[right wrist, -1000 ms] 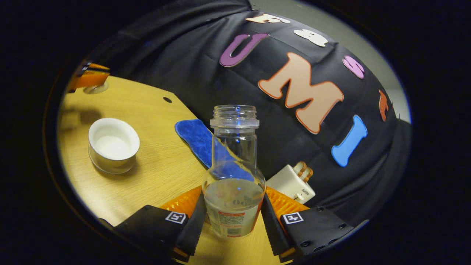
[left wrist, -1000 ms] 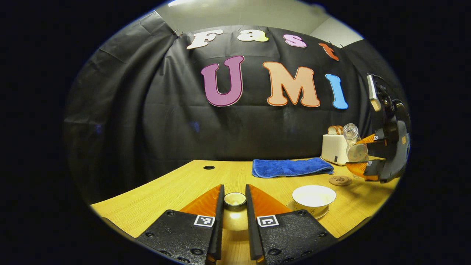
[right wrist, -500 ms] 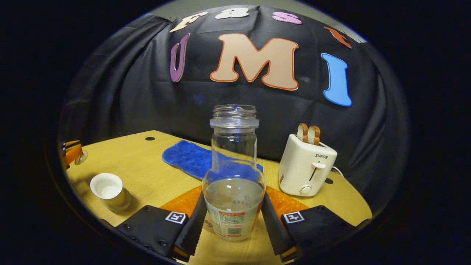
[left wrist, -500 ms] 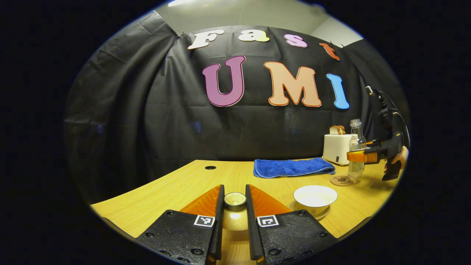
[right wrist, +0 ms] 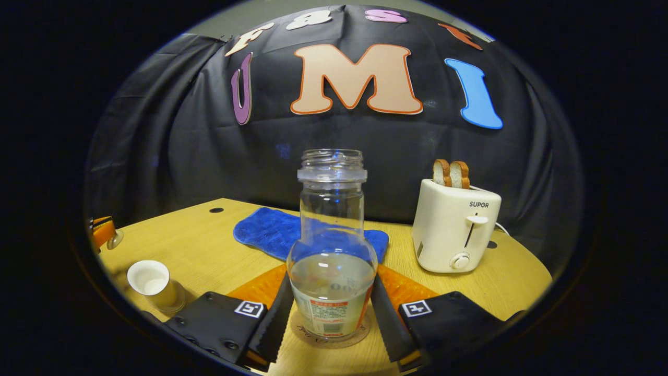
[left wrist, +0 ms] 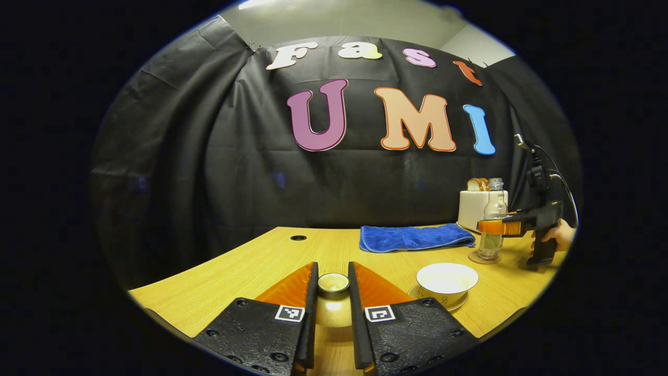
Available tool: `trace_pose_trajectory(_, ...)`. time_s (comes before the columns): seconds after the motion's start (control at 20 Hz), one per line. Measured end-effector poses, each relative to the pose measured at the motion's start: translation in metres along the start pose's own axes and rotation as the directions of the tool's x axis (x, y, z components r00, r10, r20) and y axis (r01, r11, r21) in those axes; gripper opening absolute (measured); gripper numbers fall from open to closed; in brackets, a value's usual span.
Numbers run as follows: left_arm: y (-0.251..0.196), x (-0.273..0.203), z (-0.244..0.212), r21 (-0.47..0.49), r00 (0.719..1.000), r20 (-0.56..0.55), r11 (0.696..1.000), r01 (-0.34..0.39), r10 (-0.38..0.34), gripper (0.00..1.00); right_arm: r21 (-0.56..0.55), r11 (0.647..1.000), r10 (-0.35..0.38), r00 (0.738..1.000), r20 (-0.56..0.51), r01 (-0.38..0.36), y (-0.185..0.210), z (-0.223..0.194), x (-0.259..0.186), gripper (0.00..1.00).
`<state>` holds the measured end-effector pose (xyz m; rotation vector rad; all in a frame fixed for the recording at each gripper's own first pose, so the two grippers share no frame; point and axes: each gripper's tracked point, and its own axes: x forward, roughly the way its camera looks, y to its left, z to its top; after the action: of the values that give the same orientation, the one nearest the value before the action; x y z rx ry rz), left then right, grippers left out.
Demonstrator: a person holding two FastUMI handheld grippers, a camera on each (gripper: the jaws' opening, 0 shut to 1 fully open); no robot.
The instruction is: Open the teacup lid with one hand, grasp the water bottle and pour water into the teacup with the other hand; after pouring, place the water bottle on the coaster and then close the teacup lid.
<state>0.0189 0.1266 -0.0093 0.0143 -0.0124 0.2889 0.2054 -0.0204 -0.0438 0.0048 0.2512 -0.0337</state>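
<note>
1. Your left gripper (left wrist: 332, 303) was clamped on the teacup lid (left wrist: 333, 283), its knob held between the fingers, clear of the cup.
2. Your right gripper (right wrist: 330, 313) gripped the water bottle (right wrist: 332, 245) by both fingers; the bottle stood upright on the coaster (right wrist: 329, 334) beneath them.
3. Beyond the left fingers, to their right, the teacup (left wrist: 446, 279) sat uncovered on its saucer.
4. Judgement: pouring appeared finished. Releasing the bottle and closing the lid remained.
</note>
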Motion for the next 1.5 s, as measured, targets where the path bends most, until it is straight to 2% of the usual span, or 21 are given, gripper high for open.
trace_pose_trajectory(0.4, 0.0, 0.0, 0.001, 0.0, 1.0, -0.001, 1.0, 0.004, -0.004, 0.28, 0.032, 0.999, 0.018, 1.0, 0.004, -0.018, -0.002, -0.001, -0.006, 0.83)
trace_pose_trajectory(0.5, -0.002, 0.001, 0.0, 0.0, 1.0, 0.0, 1.0, 0.007, -0.007, 0.27, 0.036, 0.999, 0.017, 1.0, 0.001, -0.017, -0.001, -0.003, -0.008, 0.94)
trace_pose_trajectory(0.55, -0.001, 0.002, 0.001, 0.0, 1.0, 0.0, 1.0, 0.007, -0.007, 0.27, 0.031, 0.999, 0.011, 1.0, 0.001, -0.011, -0.002, -0.003, -0.009, 0.94)
trace_pose_trajectory(0.6, -0.001, 0.001, 0.001, -0.001, 1.0, 0.0, 1.0, 0.008, -0.008, 0.27, 0.025, 1.0, 0.005, 1.0, 0.001, -0.005, -0.003, -0.004, -0.011, 0.84)
trace_pose_trajectory(0.75, -0.003, 0.002, 0.001, -0.001, 1.0, 0.0, 1.0, 0.013, -0.013, 0.27, 0.029, 1.0, 0.001, 1.0, 0.001, -0.001, -0.004, -0.006, -0.018, 0.89)
trace_pose_trajectory(0.8, -0.003, 0.001, 0.001, -0.001, 1.0, 0.0, 1.0, 0.014, -0.014, 0.27, 0.03, 1.0, 0.0, 1.0, 0.002, -0.001, -0.004, -0.006, -0.021, 0.84)
trace_pose_trajectory(0.85, -0.003, 0.002, 0.001, -0.001, 1.0, 0.0, 1.0, 0.014, -0.014, 0.27, 0.036, 0.999, 0.008, 1.0, 0.0, -0.008, -0.003, -0.008, -0.023, 0.84)
trace_pose_trajectory(0.9, -0.003, 0.002, 0.001, -0.001, 1.0, 0.001, 1.0, 0.013, -0.013, 0.27, 0.041, 0.999, 0.011, 1.0, -0.001, -0.011, -0.003, -0.009, -0.027, 0.89)
trace_pose_trajectory(1.0, -0.003, 0.002, 0.001, -0.001, 1.0, 0.001, 1.0, 0.013, -0.013, 0.28, 0.044, 0.999, 0.012, 1.0, 0.002, -0.012, -0.004, -0.012, -0.033, 0.89)
trace_pose_trajectory(1.05, -0.004, 0.003, 0.001, -0.001, 1.0, 0.001, 1.0, 0.016, -0.016, 0.27, 0.046, 0.999, 0.014, 1.0, 0.002, -0.014, -0.004, -0.013, -0.037, 0.84)
trace_pose_trajectory(1.1, -0.006, 0.004, 0.0, -0.001, 1.0, 0.001, 1.0, 0.02, -0.02, 0.27, 0.048, 0.999, 0.014, 1.0, 0.002, -0.014, -0.004, -0.014, -0.039, 0.89)
trace_pose_trajectory(1.2, -0.007, 0.006, 0.001, -0.001, 1.0, 0.001, 1.0, 0.028, -0.028, 0.27, 0.045, 0.999, 0.013, 1.0, 0.001, -0.013, -0.004, -0.018, -0.045, 0.89)
trace_pose_trajectory(1.25, -0.008, 0.006, 0.002, -0.001, 1.0, 0.001, 1.0, 0.031, -0.031, 0.27, 0.04, 0.999, 0.015, 1.0, 0.0, -0.015, -0.004, -0.02, -0.049, 0.84)
trace_pose_trajectory(1.3, -0.008, 0.006, 0.001, -0.001, 1.0, 0.002, 1.0, 0.031, -0.031, 0.27, 0.03, 0.999, 0.014, 1.0, -0.001, -0.014, -0.005, -0.023, -0.053, 0.89)
trace_pose_trajectory(1.5, -0.019, 0.011, 0.0, -0.003, 0.998, 0.0, 0.998, 0.06, -0.06, 0.27, 0.011, 1.0, 0.003, 1.0, 0.011, -0.003, -0.011, -0.022, -0.066, 0.89)
